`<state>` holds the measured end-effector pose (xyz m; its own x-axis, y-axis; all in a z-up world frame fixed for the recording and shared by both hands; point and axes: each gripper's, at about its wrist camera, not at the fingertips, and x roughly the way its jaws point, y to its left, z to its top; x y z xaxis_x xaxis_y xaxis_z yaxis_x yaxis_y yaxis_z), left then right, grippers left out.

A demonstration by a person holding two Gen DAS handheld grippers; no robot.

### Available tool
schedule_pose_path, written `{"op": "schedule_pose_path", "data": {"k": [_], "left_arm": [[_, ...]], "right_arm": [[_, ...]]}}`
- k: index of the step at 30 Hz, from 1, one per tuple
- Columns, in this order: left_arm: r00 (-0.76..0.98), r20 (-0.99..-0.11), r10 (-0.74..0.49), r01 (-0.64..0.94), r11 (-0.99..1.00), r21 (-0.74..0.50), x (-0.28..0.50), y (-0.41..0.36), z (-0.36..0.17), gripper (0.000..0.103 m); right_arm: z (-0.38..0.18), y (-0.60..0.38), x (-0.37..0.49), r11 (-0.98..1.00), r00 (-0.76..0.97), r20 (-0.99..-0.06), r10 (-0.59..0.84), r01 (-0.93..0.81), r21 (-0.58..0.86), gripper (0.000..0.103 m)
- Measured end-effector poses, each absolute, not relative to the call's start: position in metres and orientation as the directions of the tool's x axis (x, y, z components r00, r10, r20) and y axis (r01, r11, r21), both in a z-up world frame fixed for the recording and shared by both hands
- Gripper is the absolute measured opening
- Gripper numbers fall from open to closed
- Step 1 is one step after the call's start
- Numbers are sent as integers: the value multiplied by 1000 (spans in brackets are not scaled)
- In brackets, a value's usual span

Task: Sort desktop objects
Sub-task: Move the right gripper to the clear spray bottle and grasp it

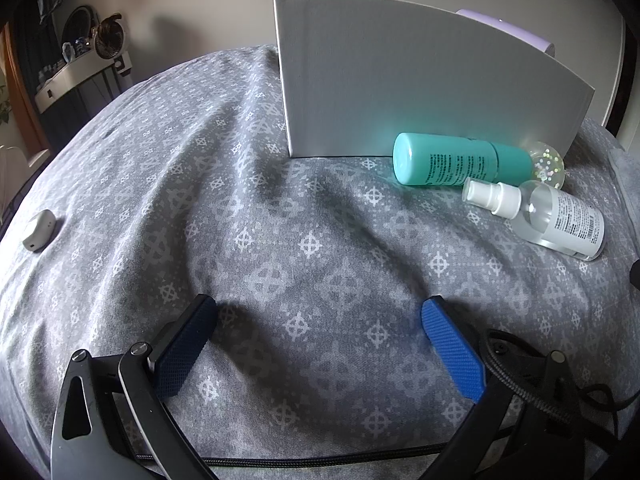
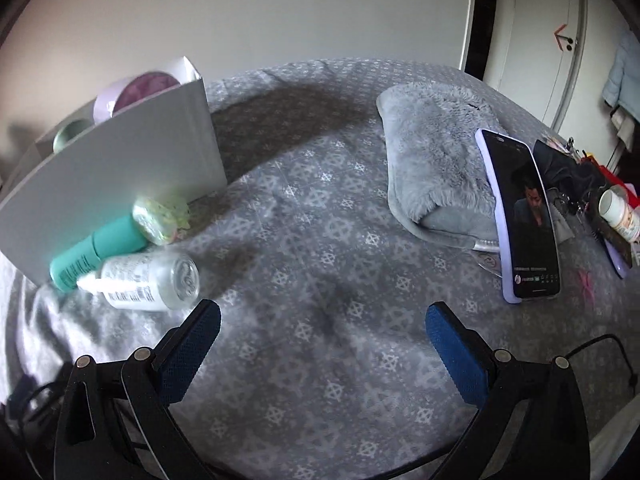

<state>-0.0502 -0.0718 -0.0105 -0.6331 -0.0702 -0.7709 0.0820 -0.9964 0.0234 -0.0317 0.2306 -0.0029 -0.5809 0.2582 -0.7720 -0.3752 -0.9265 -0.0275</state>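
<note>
A teal bottle [image 1: 460,160] and a clear spray bottle [image 1: 552,216] lie side by side on the grey patterned cloth, against the front of a white box [image 1: 420,80]. A clear glittery ball [image 1: 548,164] rests by the teal bottle's cap. My left gripper [image 1: 320,316] hangs open over bare cloth, well in front of them. In the right wrist view the spray bottle [image 2: 148,280], teal bottle [image 2: 96,252] and ball [image 2: 160,216] lie to the left of my right gripper [image 2: 324,320], which stands wide open with nothing between its fingers.
A lilac tape roll [image 2: 136,92] and a green jar [image 2: 72,132] sit inside the white box [image 2: 120,168]. A fluffy grey pouch [image 2: 436,160], a lit phone [image 2: 520,216] and a white pill bottle [image 2: 620,212] lie to the right. A small white device [image 1: 38,230] lies far left.
</note>
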Motion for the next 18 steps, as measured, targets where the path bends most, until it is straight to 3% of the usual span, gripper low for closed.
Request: {"op": "schedule_pose_path", "data": {"k": [9, 18], "left_arm": [[-633, -771, -70, 82, -996, 24, -50, -72, -11, 103], [-633, -771, -70, 82, -996, 24, -50, -72, -11, 103]], "right_arm": [[-6, 241, -26, -898, -565, -758, 328, -435, -64, 103], [-31, 241, -35, -907, -515, -806, 292, -417, -62, 103]]}}
